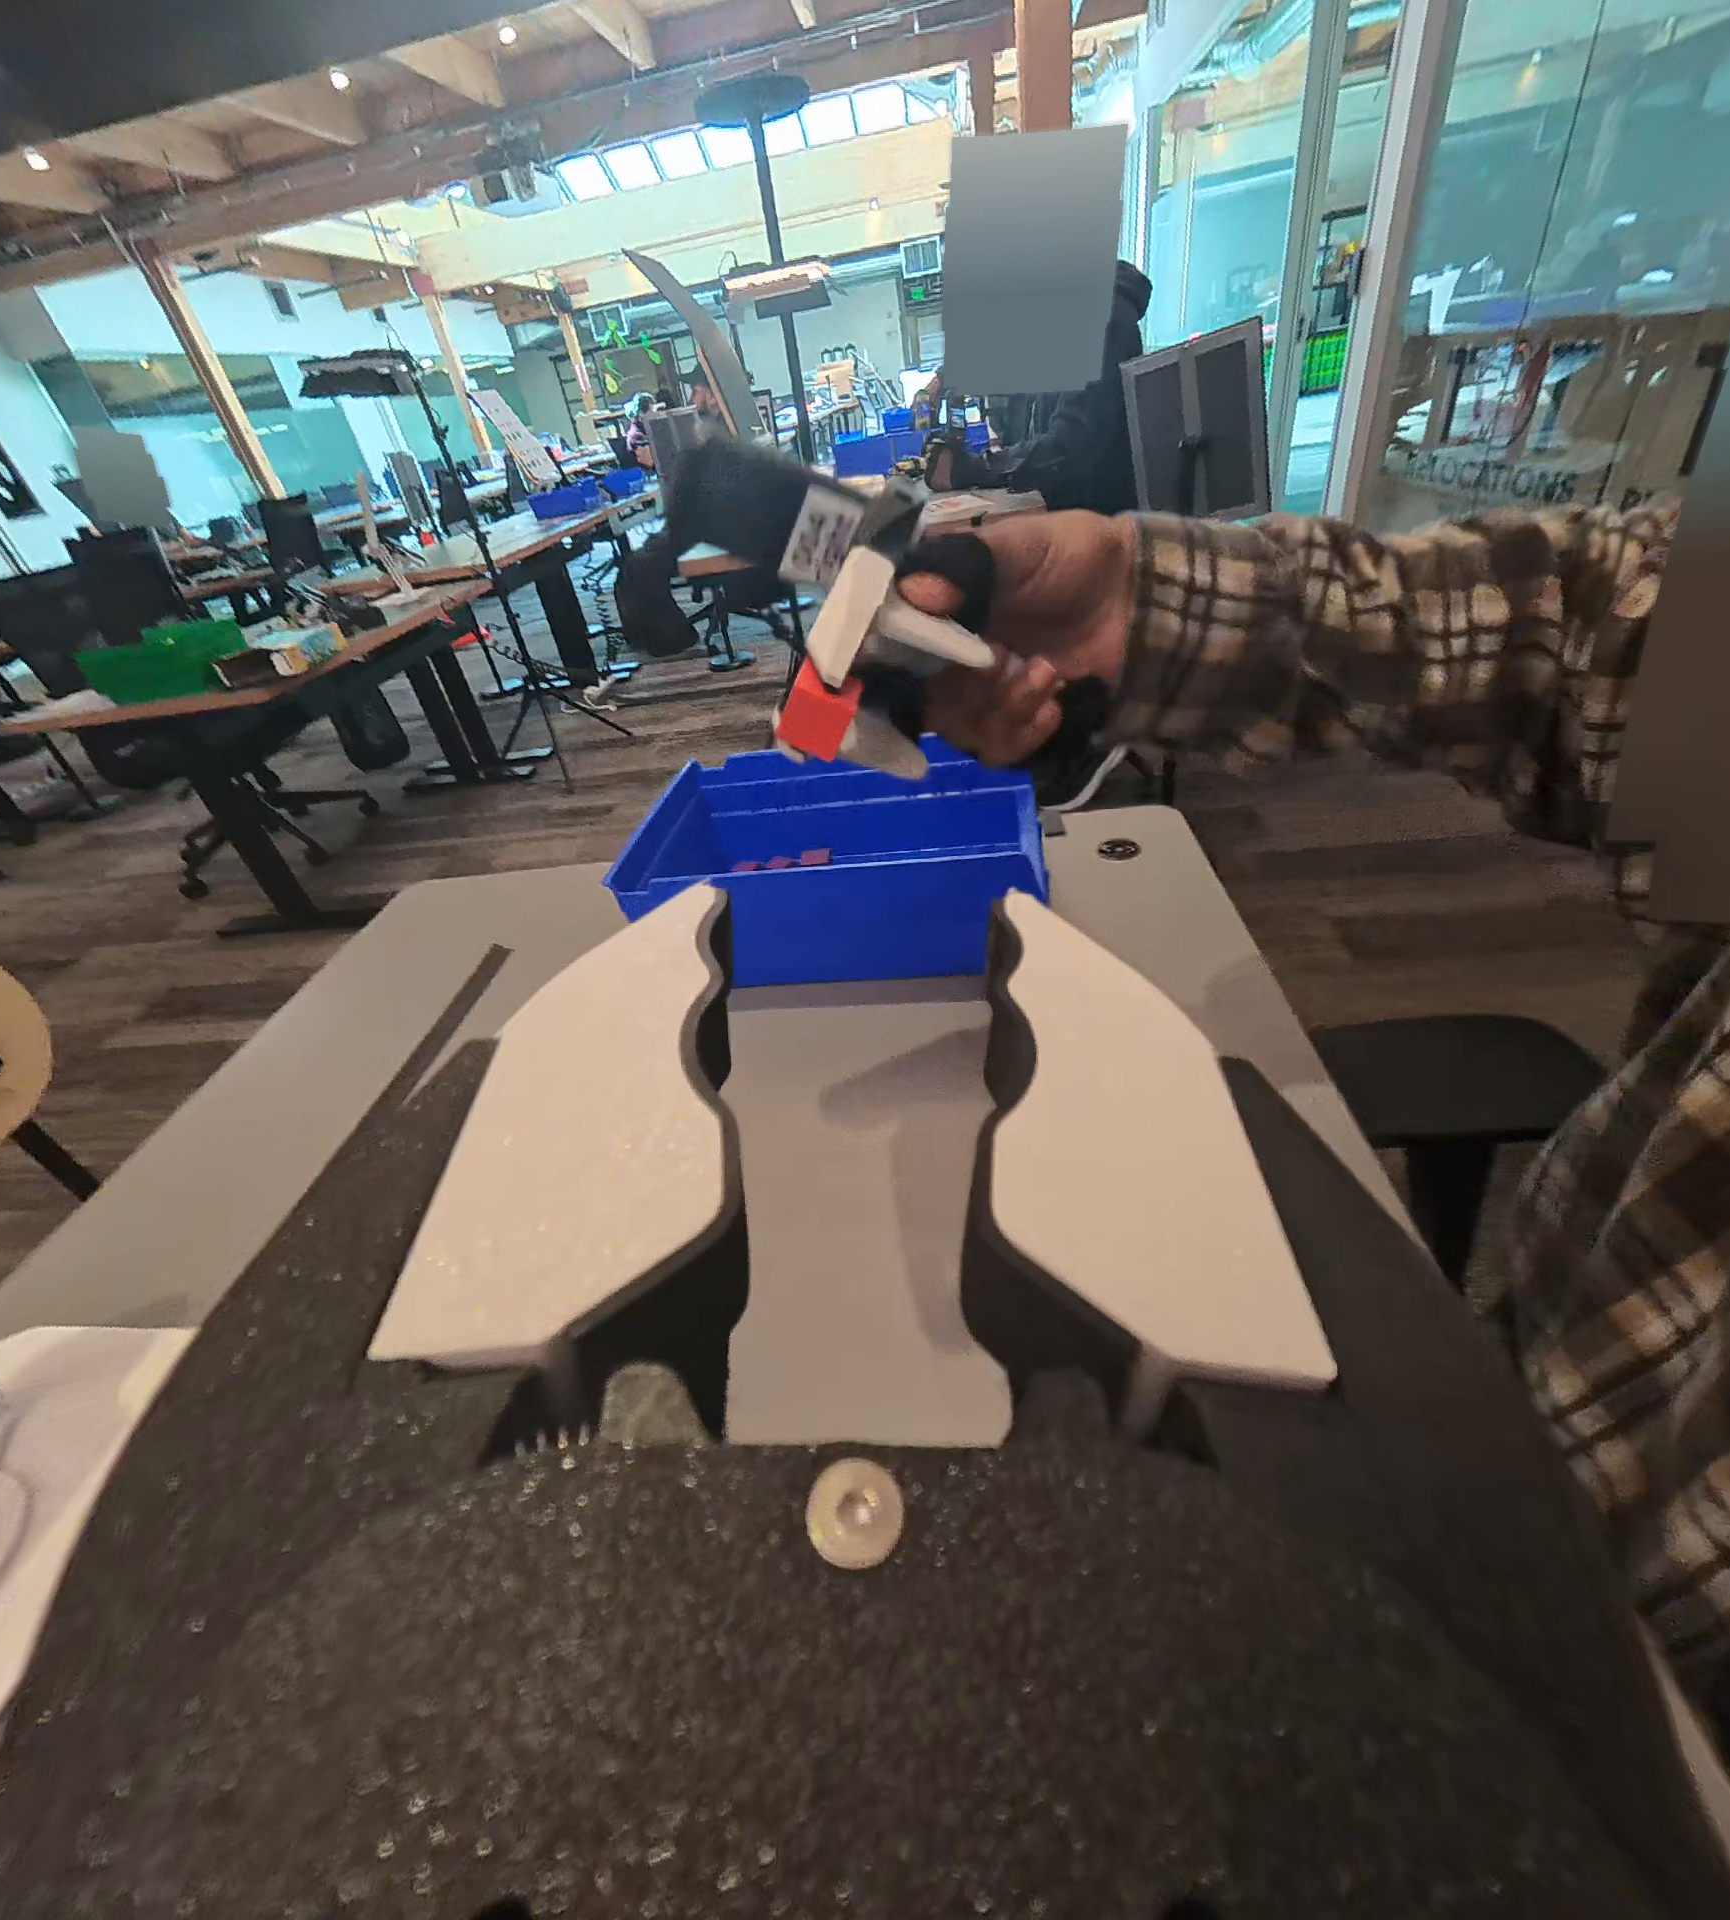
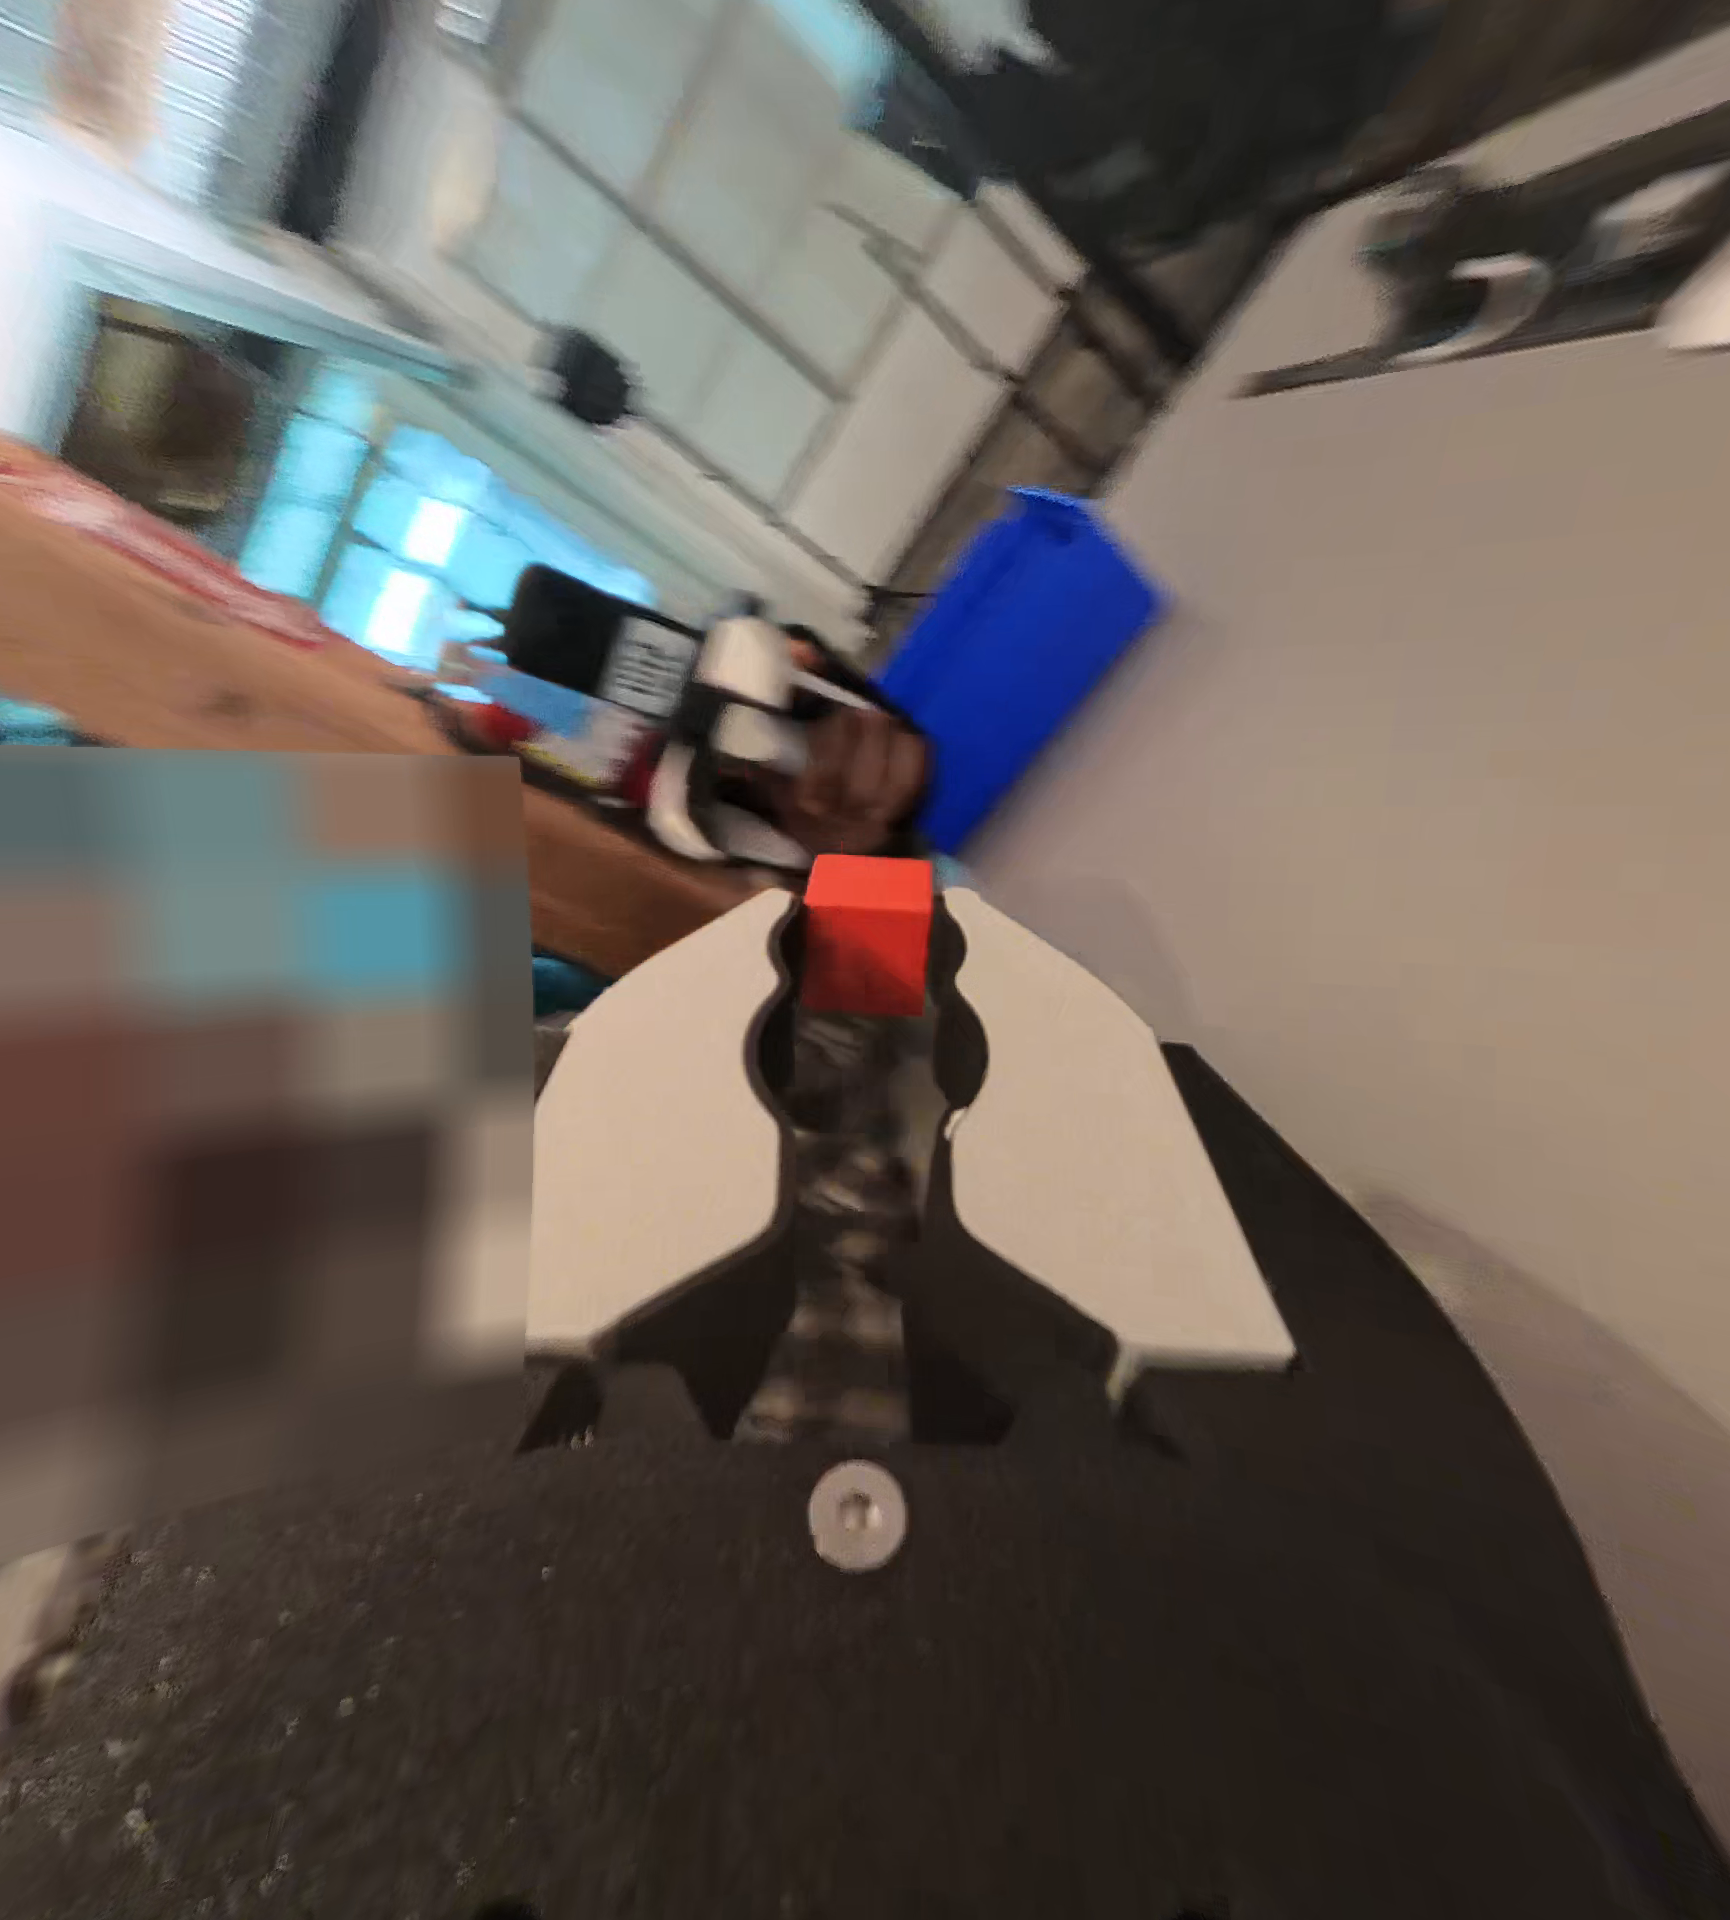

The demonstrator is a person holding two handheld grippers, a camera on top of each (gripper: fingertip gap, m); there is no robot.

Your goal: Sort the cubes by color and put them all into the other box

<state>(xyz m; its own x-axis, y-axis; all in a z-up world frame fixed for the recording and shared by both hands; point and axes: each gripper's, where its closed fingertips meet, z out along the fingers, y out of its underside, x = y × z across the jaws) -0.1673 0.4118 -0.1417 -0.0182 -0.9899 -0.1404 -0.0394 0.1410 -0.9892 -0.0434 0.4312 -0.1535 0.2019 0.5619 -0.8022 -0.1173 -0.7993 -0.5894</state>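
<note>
1. In an open office of long desks and glass partitions, a blue box (image 1: 840,873) stood at the far end of our grey table (image 1: 549,935).
2. We held a red cube (image 1: 819,712) pinched at the tips of the right gripper (image 1: 830,727), poised just above the box, probably so it could drop inside.
3. A few small reddish cubes (image 1: 783,860) already lay within.
4. Our left gripper (image 1: 861,997) waited before the box, its jaws spread wide and holding nothing, apparently kept clear of the drop.
</note>
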